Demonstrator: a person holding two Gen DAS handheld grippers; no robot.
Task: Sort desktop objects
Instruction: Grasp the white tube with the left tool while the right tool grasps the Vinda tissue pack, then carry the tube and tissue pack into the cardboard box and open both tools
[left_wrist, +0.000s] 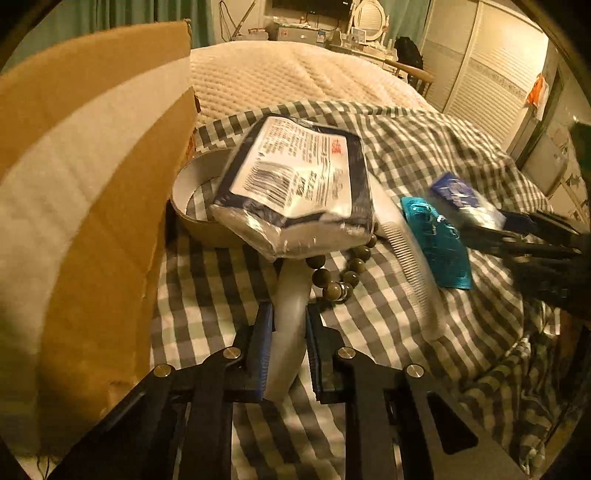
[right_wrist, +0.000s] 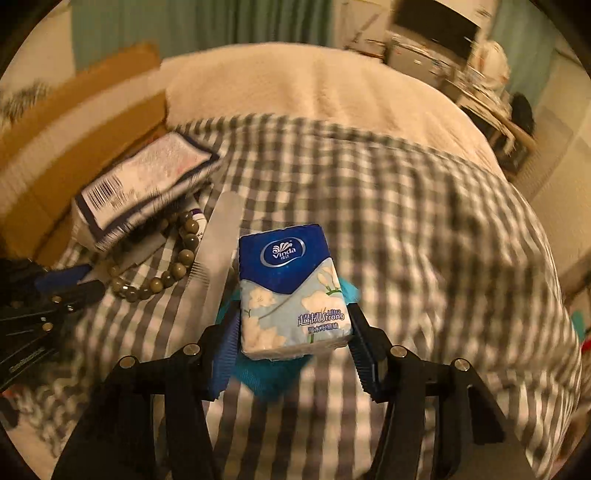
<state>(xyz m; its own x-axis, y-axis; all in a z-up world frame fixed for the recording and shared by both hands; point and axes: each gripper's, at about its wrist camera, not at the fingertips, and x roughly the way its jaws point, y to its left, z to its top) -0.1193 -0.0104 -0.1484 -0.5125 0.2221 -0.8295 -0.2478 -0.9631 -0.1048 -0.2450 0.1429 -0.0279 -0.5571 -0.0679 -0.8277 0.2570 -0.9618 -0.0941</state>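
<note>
Sorting was under way on the checked cloth (left_wrist: 424, 147), and two objects were already gripped. A white tube (left_wrist: 291, 325) was pinched between the blue pads of the left gripper (left_wrist: 290, 347), its far end hidden beneath a plastic-wrapped packet (left_wrist: 295, 184) that lay tilted over a roll of tape (left_wrist: 195, 206). Just right of the tube, a bead bracelet (left_wrist: 340, 273) and a white comb (left_wrist: 406, 258) were seen on the cloth, with a teal packet (left_wrist: 439, 240) further right. In the right wrist view, a Vinda tissue pack (right_wrist: 291, 291) was held between the fingers of the right gripper (right_wrist: 291, 343), which were closed against its sides, and it appeared lifted above the teal packet showing beneath it. A cardboard box (left_wrist: 92, 184) stood open at the left, and it was judged to be the likely destination, though that could not be confirmed. The step in hand was judged to be the carrying of gripped items. For the next move, the tube would have to be drawn clear from under the wrapped packet without the bracelet being dragged, and the tissue pack would have to be carried leftward past the left gripper without collision.
</note>
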